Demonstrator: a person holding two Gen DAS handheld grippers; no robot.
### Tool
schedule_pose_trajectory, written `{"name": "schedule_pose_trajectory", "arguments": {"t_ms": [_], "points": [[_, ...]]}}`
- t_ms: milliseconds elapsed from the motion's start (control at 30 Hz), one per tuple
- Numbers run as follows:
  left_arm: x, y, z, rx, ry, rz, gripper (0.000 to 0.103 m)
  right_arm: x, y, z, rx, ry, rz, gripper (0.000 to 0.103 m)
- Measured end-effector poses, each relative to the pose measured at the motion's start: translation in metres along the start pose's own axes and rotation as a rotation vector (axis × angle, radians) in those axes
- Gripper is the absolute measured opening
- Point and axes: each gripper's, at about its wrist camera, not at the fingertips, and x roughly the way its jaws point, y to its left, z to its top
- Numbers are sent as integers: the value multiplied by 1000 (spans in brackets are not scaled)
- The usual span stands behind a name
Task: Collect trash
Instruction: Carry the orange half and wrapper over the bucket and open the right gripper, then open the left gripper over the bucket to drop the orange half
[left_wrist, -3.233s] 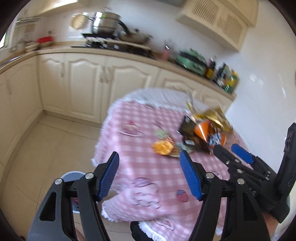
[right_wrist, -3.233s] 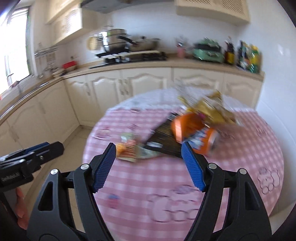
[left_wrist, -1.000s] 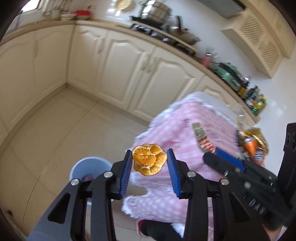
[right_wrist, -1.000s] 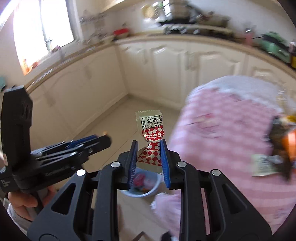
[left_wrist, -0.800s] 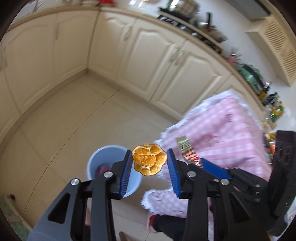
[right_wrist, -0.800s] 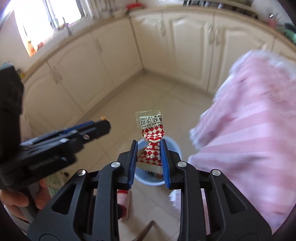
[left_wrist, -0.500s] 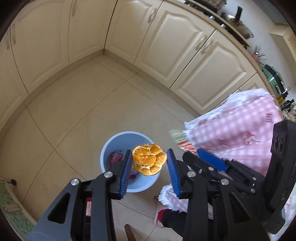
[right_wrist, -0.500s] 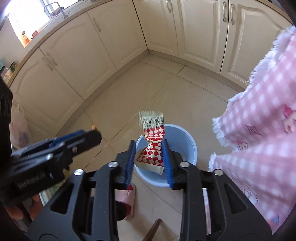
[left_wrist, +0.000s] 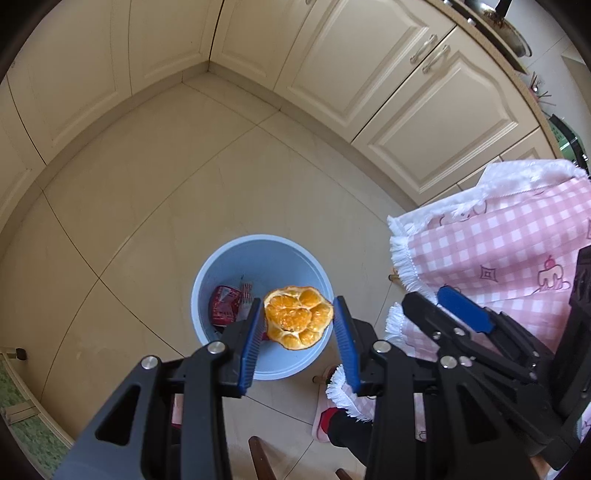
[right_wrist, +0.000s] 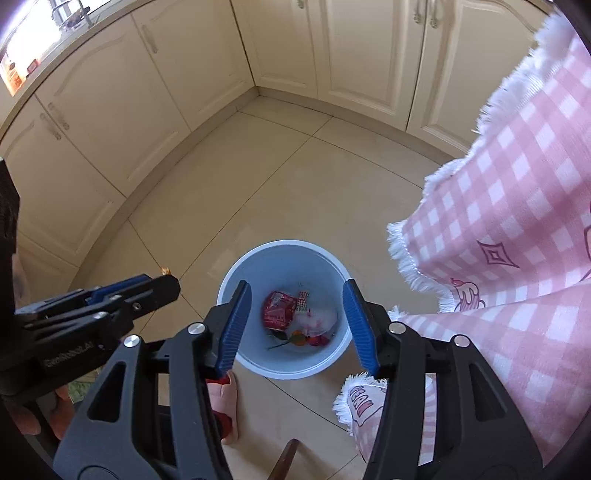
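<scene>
My left gripper (left_wrist: 297, 325) is shut on an orange peel (left_wrist: 297, 317) and holds it over a light blue trash bin (left_wrist: 236, 254) on the floor. My right gripper (right_wrist: 295, 325) is open and empty above the same bin (right_wrist: 236, 273). Inside the bin lie a red wrapper (right_wrist: 277, 308), a red-checked candy wrapper (right_wrist: 302, 300) and other scraps. The right gripper also shows in the left wrist view (left_wrist: 448, 306), and the left gripper shows in the right wrist view (right_wrist: 110, 299).
A table with a pink checked cloth (left_wrist: 509, 243) hangs just right of the bin; it also shows in the right wrist view (right_wrist: 517, 221). Cream cabinets (left_wrist: 369, 74) line the walls. A pink slipper (right_wrist: 221, 391) lies by the bin.
Both grippers moved from the table to above the bin. My right gripper opened and the red-checked candy wrapper dropped into the bin. My left gripper still holds the orange peel.
</scene>
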Motion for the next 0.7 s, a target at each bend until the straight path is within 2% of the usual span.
{"name": "schedule_pose_trajectory", "arguments": {"t_ms": [200,433,533,700], "points": [[9,-11,6,17,13,2,37,-6,-12,1,29,-22,-16,54],[-1,-23,12,30,-12,-23,39,-20,-19,1,44,-46,-10,57],[-6,-25,13,24,-21,-21,48,-23,-19,2,50,-47,-3,57],[-18,-24,13,13,-40,-15,51,-32,-14,4,45,-59,3,58]]}}
